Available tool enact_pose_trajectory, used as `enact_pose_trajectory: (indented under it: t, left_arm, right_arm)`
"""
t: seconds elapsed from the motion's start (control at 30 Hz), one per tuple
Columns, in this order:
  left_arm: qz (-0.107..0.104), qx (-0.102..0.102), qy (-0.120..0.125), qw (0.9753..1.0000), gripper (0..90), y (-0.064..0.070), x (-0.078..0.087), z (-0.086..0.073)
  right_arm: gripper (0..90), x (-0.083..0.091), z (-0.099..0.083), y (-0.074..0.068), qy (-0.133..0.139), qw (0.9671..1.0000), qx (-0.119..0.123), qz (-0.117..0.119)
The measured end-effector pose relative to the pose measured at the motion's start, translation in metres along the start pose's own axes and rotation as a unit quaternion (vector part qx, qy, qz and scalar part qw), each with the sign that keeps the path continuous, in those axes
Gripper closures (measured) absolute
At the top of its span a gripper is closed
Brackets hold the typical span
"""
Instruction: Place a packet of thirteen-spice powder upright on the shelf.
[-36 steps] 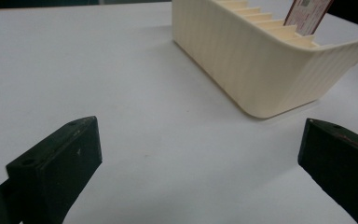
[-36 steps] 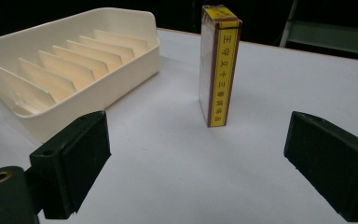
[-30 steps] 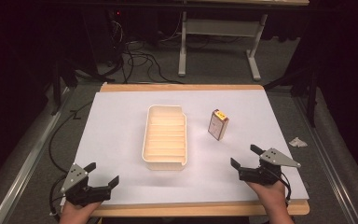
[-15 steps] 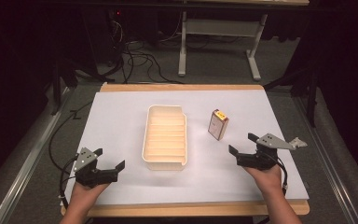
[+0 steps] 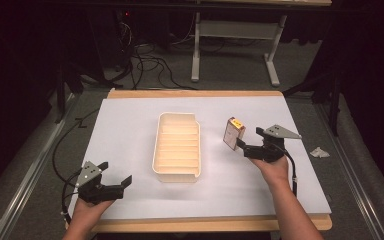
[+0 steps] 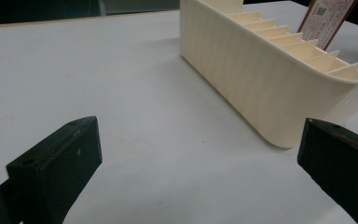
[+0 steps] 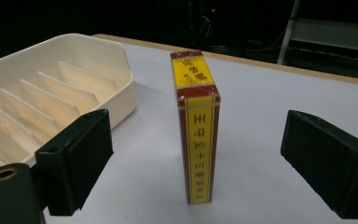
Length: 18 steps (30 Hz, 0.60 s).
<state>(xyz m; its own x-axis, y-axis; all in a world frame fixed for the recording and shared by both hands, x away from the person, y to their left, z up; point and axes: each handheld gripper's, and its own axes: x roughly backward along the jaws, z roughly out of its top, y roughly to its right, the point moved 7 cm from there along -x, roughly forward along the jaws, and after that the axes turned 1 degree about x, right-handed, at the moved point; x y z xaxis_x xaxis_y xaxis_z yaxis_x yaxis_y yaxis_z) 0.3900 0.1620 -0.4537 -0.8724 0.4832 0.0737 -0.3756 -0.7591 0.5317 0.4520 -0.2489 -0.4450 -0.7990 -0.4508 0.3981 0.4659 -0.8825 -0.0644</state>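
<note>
- While it stands upright on the white table cover, the small yellow-and-maroon box sits just right of the cream slotted tray, untouched.
- Right gripper is just beside the box, jaws wide apart, facing its narrow edge.
- Left gripper rests near the tray's near-left corner, jaws spread, holding nothing.

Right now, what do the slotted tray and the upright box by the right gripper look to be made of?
The tray looks like moulded plastic: cream, matte, with rounded corners, faintly ribbed walls and thin built-in dividers. The box looks like printed cardboard with a slight gloss, possibly film-wrapped: sharp folded edges, yellow panels, dark red borders. The right gripper, jaws open, sits beside it.
</note>
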Motion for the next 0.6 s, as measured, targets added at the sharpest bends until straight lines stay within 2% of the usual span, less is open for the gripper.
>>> enact_pose_trajectory:
  t: [0.1, 0.2, 0.6]
  left_arm:
    - [0.001, 0.0, -0.004, 1.0, 0.1, -0.002, 0.0, -0.002]
    - [0.001, 0.0, -0.003, 1.0, 0.1, -0.002, -0.001, -0.002]
    - [-0.008, 0.0, -0.007, 0.9999, 0.1, 0.0, -0.001, -0.003]
  right_arm:
    - [10.2, -0.011, 0.007, 0.003, -0.001, 1.0, -0.001, 0.001]
    - [12.3, -0.014, 0.01, 0.005, 0.007, 1.0, -0.003, -0.001]
    - [14.3, -0.041, 0.016, 0.005, -0.004, 1.0, -0.003, 0.007]
